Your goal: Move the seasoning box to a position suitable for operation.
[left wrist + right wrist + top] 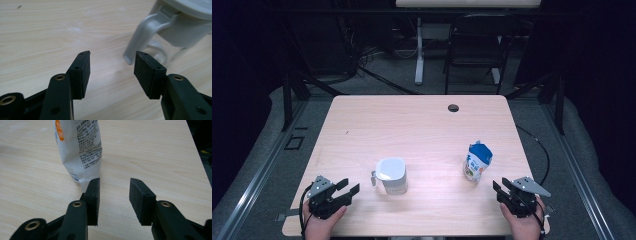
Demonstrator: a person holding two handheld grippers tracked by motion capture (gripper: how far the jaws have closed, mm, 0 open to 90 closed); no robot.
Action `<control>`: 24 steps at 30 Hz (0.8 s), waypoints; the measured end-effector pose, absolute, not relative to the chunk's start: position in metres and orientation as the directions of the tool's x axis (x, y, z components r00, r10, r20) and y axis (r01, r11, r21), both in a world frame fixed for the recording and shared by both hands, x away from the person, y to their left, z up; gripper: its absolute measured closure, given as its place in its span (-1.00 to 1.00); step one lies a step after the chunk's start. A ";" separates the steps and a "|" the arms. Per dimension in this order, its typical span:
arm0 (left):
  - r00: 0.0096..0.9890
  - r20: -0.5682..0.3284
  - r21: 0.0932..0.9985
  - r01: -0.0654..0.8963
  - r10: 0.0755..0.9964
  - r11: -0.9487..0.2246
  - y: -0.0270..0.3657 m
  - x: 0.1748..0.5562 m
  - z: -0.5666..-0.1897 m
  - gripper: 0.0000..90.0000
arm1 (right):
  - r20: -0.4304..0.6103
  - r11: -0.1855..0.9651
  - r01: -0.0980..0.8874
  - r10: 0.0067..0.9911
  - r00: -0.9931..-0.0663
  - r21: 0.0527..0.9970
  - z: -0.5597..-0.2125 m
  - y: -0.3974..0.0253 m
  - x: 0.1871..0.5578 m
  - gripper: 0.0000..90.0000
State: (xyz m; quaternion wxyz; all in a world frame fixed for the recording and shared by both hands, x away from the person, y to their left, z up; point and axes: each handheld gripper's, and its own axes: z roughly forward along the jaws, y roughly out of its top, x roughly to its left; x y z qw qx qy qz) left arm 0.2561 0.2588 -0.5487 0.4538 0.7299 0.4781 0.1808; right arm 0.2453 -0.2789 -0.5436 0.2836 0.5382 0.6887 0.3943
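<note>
Both grippers, left and right, are held wide open and empty at the near edge of the table, so nothing's been started yet: jug and pouch sit untouched just beyond them.

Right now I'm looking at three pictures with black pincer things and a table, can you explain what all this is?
A person sits at a wooden table and holds a hand-held gripper in each hand; there is no robot arm. The wide picture comes from a camera above, looking forward and down. In it the left gripper and the right gripper rest near the table's near edge.

The other two pictures come from cameras riding on each gripper, looking along its two black jaws.

On the table stand a white jug with a lid and handle, and a blue-and-white pouch. The left gripper's camera shows the jug's handle just ahead; the right one shows the pouch close by. Both grippers are open and hold nothing.
</note>
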 end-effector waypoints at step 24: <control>0.541 -0.049 0.806 0.518 0.839 -0.287 0.203 0.288 -0.554 0.13 | 0.048 0.100 0.519 0.963 -0.264 0.849 -0.542 -0.281 0.243 0.31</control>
